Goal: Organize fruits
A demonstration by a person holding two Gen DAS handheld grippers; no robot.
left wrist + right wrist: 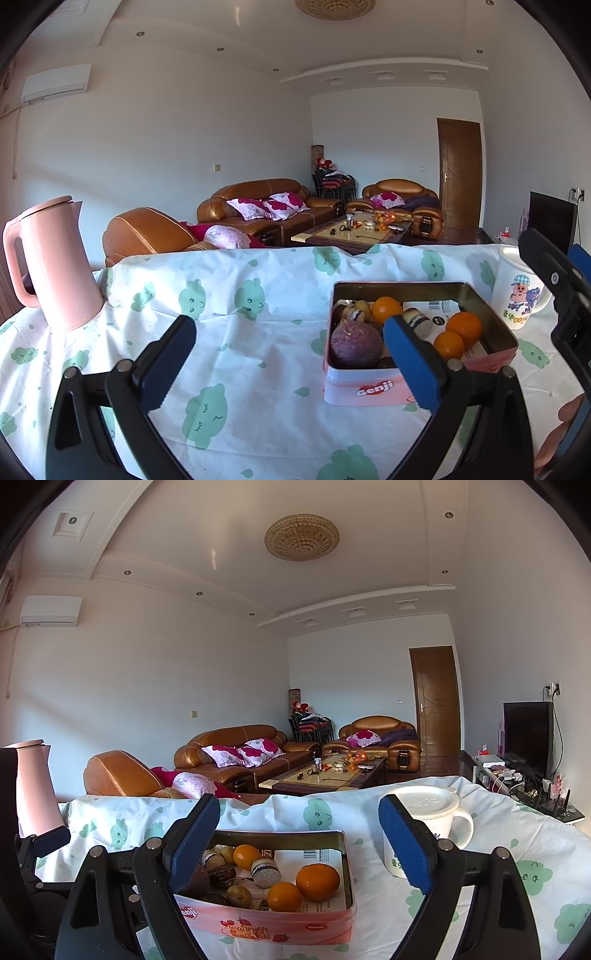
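Three oranges (pixel 317 881) are lying in the open pink tin (pixel 273 928) on the cloth-covered worktop (pixel 258 369), crowded in among a purple fruit (pixel 355 344) and small round cakes (pixel 265 872). Both claws are hovering spread and holding nothing: the left claw (pixel 290 360) beside the tin, the right claw (pixel 299 843) above it. Reaching in is looking risky, since a finger is likely to nudge a neighbouring orange, drag the light tin, or bump the lidded mug (pixel 428 823) standing just beside it.

Three oranges (pixel 317 881) and one purple passion fruit (pixel 355 344) lie in one tin (pixel 280 926), lower centre; one mug (pixel 424 823), one pink kettle (pixel 55 266).
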